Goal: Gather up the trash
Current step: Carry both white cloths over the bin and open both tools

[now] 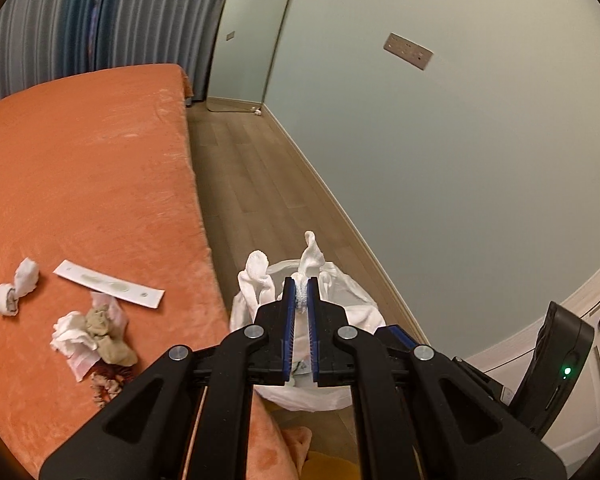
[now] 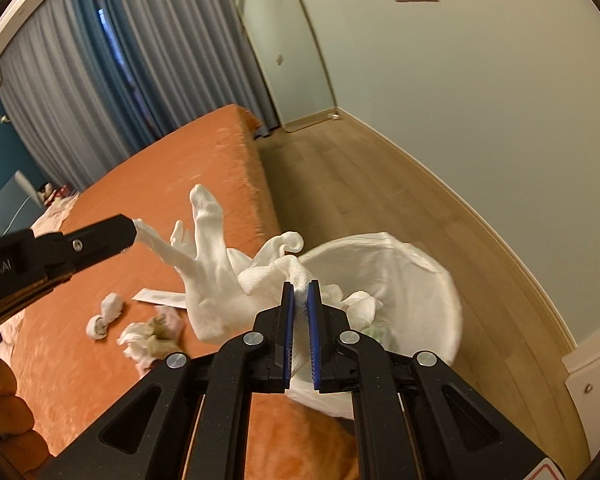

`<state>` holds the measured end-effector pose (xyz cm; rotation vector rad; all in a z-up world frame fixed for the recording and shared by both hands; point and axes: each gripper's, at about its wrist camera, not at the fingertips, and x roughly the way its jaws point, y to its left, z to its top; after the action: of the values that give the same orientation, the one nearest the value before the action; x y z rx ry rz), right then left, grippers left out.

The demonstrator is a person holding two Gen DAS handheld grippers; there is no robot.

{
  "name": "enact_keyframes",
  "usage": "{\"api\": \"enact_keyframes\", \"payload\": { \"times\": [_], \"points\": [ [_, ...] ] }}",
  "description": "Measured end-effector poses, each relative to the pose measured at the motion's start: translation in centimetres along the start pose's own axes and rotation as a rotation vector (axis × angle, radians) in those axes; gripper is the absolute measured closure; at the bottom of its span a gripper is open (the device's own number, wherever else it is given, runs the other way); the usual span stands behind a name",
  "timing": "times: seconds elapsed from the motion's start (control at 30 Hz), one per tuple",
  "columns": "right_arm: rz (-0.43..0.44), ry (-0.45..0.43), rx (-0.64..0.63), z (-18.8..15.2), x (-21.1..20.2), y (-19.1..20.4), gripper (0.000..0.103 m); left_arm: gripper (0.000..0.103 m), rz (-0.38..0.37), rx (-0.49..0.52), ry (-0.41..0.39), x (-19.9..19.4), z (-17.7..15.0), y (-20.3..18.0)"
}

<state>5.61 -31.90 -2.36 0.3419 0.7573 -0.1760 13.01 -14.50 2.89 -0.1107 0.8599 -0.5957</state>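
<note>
A white plastic trash bag (image 2: pixel 412 280) hangs open beside the orange bed (image 1: pixel 80 184), with crumpled tissue inside. My left gripper (image 1: pixel 301 286) is shut on one bag handle (image 1: pixel 312 256); in the right wrist view it reaches in from the left (image 2: pixel 134 229). My right gripper (image 2: pixel 301 290) is shut on the other bag handle (image 2: pixel 284 264). On the bed lie a rolled white tissue (image 1: pixel 16 286), a flat white wrapper (image 1: pixel 110 284) and a pile of crumpled tissues with brown scraps (image 1: pixel 96 334). They also show in the right wrist view (image 2: pixel 148 334).
Wooden floor (image 1: pixel 256 184) runs between the bed and the pale wall (image 1: pixel 460 160). A tall mirror (image 2: pixel 288 52) leans at the far end by grey curtains (image 2: pixel 100 92). A white cabinet (image 1: pixel 580 392) stands at the right.
</note>
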Motion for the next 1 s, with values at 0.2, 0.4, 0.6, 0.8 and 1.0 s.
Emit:
{"api": "enact_keyframes", "payload": {
  "times": [0.2,0.4,0.6,0.8,1.0],
  "points": [
    [-0.027,0.000,0.025,0.1,0.5,-2.2,0.096,0.097,-0.015,0.024,0.031,2.3,0.0,-2.1],
    [-0.043,0.001,0.044,0.2,0.9,-3.5,0.091,0.084,-0.006,0.016,0.059,4.1,-0.3,-3.0],
    [-0.072,-0.008,0.045,0.0,0.5,-3.9,0.069,0.056,0.055,-0.033,0.061,4.4,-0.6,-1.7],
    [-0.070,-0.021,0.042,-0.2,-0.4,-3.2,0.056,0.056,0.070,-0.069,0.061,3.6,-0.9,-0.1],
    [-0.056,-0.023,0.010,-0.2,-1.1,-1.4,0.055,0.055,0.101,-0.077,0.045,2.1,-1.2,1.3]
  ]
}}
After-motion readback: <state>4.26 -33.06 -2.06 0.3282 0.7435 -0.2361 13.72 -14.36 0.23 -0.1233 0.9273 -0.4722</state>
